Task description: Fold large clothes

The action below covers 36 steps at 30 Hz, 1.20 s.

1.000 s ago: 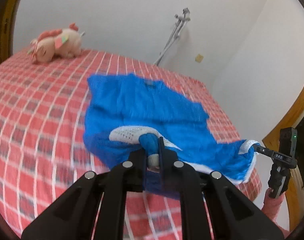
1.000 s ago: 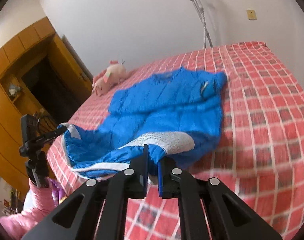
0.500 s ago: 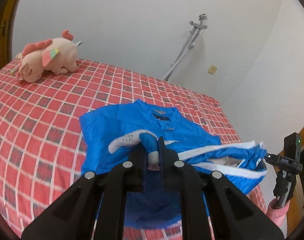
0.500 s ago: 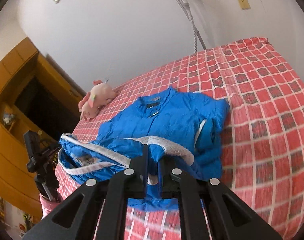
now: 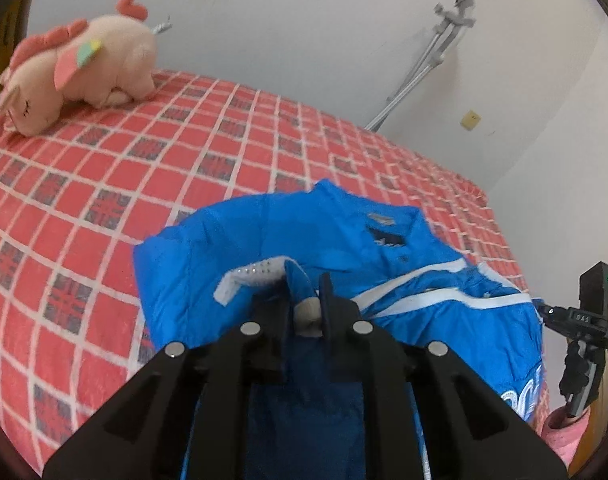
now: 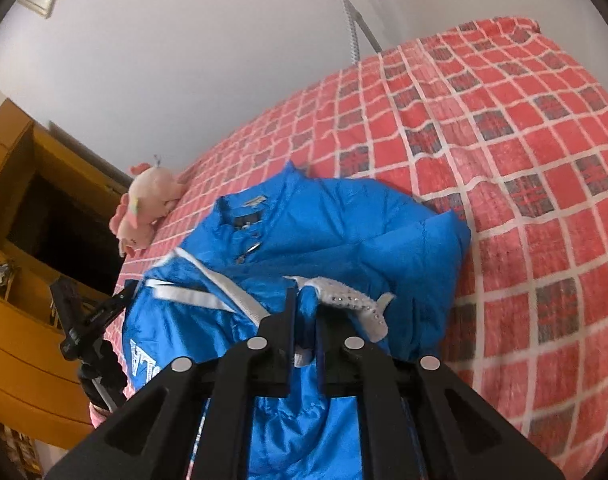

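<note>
A blue padded jacket (image 5: 304,232) with white trim lies on the red checked bed (image 5: 104,160), collar at the far end. Its lower half is doubled up over the chest. My left gripper (image 5: 304,296) pinches the hem corner by the white studded band; its jaws are opening, with cloth still between them. In the right wrist view my right gripper (image 6: 306,308) is shut on the other hem corner of the jacket (image 6: 344,220). Each gripper shows in the other's view: the right gripper (image 5: 576,316) and the left gripper (image 6: 100,312), both at the hem's ends.
A pink plush toy (image 5: 80,72) lies at the far left of the bed. A metal crutch (image 5: 424,64) leans on the white wall behind. A wooden wardrobe (image 6: 24,280) stands past the bed's (image 6: 524,160) left side. A pink sleeve (image 5: 560,428) shows below the right gripper.
Both grippers carried the hem forward and down toward the collar. The jacket's lower half now lies folded over its upper half, and the plush toy looms nearer.
</note>
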Motion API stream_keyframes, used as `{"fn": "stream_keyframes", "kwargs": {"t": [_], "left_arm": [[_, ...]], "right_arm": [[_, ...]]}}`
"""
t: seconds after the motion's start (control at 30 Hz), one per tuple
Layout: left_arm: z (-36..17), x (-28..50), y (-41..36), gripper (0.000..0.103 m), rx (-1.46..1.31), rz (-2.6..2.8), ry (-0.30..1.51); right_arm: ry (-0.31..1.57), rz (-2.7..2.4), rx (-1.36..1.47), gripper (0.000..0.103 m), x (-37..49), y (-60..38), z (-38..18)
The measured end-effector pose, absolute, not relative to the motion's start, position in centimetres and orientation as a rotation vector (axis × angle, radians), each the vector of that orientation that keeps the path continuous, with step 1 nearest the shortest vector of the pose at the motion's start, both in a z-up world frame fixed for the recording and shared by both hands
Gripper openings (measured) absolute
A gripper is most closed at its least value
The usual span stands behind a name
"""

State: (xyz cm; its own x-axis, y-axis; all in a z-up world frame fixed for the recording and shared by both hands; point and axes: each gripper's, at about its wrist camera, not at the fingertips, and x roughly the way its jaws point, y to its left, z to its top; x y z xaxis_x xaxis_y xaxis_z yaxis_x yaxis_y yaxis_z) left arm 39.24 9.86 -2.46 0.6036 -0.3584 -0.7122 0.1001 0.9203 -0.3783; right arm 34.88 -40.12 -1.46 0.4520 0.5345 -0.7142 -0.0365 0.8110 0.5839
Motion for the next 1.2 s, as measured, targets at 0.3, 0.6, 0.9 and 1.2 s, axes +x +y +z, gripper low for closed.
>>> {"fn": "stream_keyframes", "kwargs": {"t": [0.3,0.6,0.9,1.2], "left_arm": [[-2.8,38.5,10.5,0.037,-0.347,-0.305,0.883],[1.6,34.2,10.0,0.081,-0.044,-0.147,0.774],[-2.9,36.2,9.6,0.078,0.024,-0.157,0.970],[-2.0,35.2,9.5,0.019,-0.001,-0.179,0.922]], "right_arm": [[1.011,0.423,0.523,0.044,34.3,-39.9,-2.0],[0.992,0.347,0.359,0.071,32.6,-39.8,-0.3],[1.072,0.288,0.174,0.057,32.6,-37.8,-3.1],[0.973,0.259,0.101,0.012,30.9,-37.3,-0.5]]}}
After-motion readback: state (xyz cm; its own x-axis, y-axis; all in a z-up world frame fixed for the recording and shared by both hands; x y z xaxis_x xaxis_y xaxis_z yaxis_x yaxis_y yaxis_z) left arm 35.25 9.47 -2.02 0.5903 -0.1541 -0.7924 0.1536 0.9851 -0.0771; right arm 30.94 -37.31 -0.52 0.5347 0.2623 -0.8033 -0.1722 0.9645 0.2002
